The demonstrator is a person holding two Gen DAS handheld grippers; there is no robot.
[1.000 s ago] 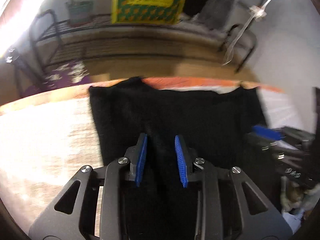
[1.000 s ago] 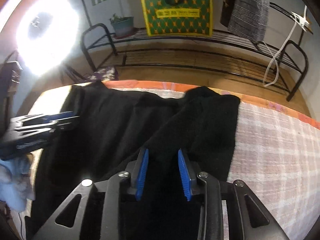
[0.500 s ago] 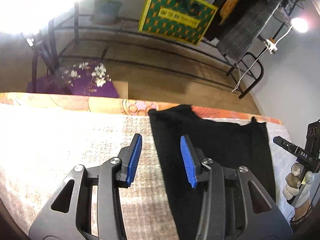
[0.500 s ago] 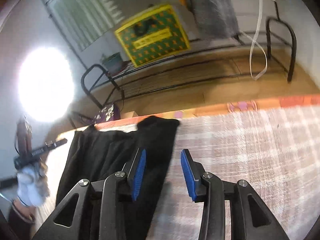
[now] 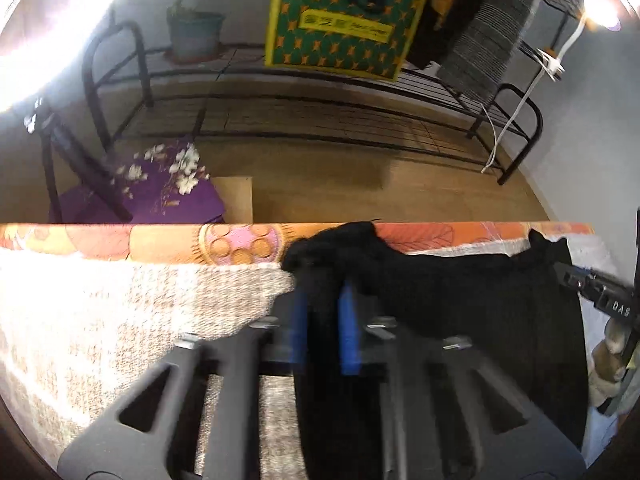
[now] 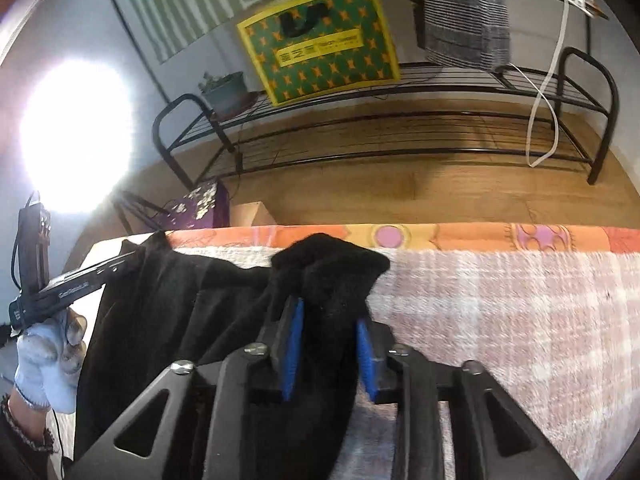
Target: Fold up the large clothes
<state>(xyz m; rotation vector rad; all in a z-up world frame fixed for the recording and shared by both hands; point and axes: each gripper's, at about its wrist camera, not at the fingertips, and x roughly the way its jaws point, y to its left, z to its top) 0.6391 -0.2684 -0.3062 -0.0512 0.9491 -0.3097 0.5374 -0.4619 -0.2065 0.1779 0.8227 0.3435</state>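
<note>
Black knit garment lies on the pale woven cloth covering the worktop; both claws are closing on its far corners, left claw, right claw, fabric between the blue pads. Beyond stands a black wire rack carrying a green-and-yellow patterned box and a potted plant.

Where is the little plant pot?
In the left wrist view the plant pot sits upper left on the black wire rack, just left of the yellow-green box.
</note>
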